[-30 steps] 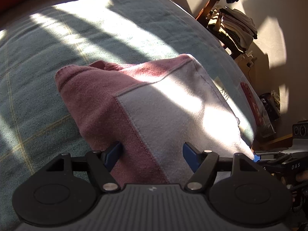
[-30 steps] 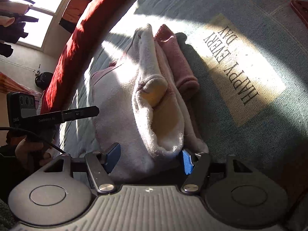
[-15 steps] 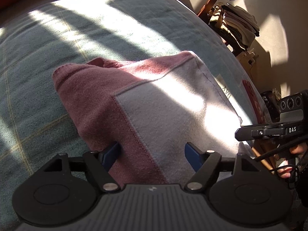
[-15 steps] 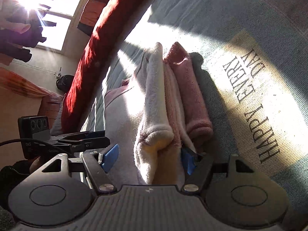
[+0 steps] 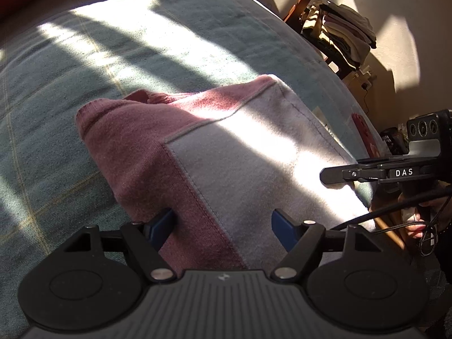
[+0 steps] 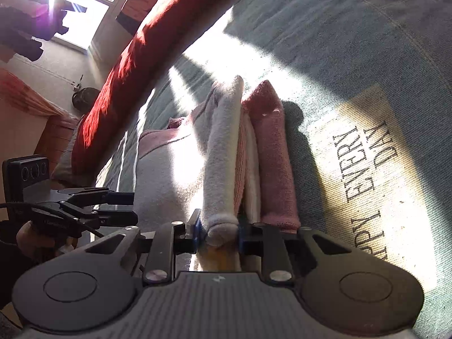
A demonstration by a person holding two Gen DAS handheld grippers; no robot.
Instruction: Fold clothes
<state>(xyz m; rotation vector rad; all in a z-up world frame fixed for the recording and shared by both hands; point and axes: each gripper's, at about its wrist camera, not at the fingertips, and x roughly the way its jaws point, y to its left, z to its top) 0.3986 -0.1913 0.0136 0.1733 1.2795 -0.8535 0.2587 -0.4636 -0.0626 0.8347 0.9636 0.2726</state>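
On a sunlit grey-green woven bedspread, the left gripper sits with its blue-padded fingers spread wide astride the near edge of a folded pink-and-pale-grey fleece sweater; the cloth lies between the fingers, but the pads do not appear to squeeze it. To the right, the right gripper is closing its jaws on the rounded pale-grey fold at the near end of the same bundle, which already looks pinched between the blue pads, a yellowish inner lining showing just below them. The garment looks soft, thick, light and compressible; stacked layers would likely slide over one another and sag if lifted by one edge, so a hold through the whole thickness at a folded edge, with the other side supported, seems the safer grip. The left wrist view shows the flat top panel, its stitched seam and a pile of folded garments on a wooden stand far beyond the fingers. Only the right wrist view reveals the bundle end-on: grey roll, thin pink and white layers, then a dusty-pink roll to the right of the fingers, along with a cream patch printed with dark lettering and a red blanket off to the left.
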